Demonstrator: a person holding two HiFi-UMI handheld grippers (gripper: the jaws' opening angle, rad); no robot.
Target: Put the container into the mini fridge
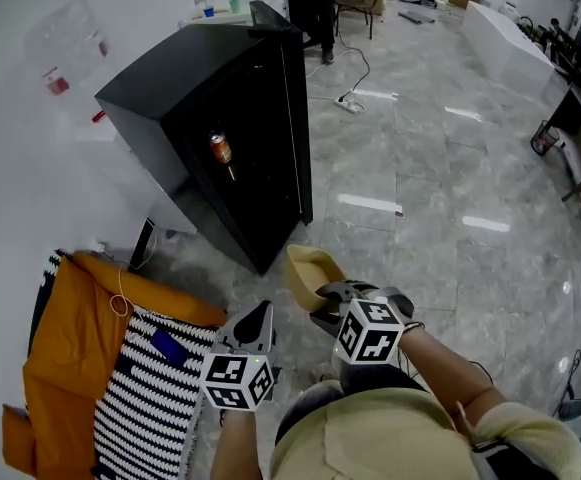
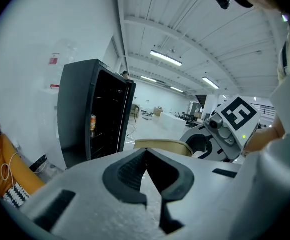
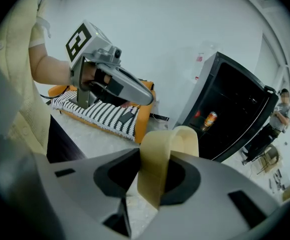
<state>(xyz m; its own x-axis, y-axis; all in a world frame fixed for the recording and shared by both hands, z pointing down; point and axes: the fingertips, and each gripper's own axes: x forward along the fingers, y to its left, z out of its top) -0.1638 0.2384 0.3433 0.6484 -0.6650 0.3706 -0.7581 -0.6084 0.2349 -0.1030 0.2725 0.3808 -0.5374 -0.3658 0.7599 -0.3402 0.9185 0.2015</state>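
Note:
The black mini fridge [image 1: 235, 118] stands on the floor ahead with its door [image 1: 292, 118] swung open, and a can [image 1: 220, 149] sits on a shelf inside. My right gripper [image 1: 326, 301] is shut on the rim of a beige container [image 1: 310, 271], held low, a short way in front of the fridge. In the right gripper view the container's wall [image 3: 160, 166] is clamped between the pads, with the fridge [image 3: 232, 109] beyond. My left gripper [image 1: 257, 323] hangs beside it on the left, jaws shut and empty [image 2: 145, 156].
An orange cloth [image 1: 75, 338] and a black-and-white striped cloth [image 1: 155, 393] carrying a small blue thing [image 1: 168, 345] lie on the floor at the left. A person [image 1: 312, 3] stands behind the fridge. A power strip and cable [image 1: 350, 103] lie on the tiled floor.

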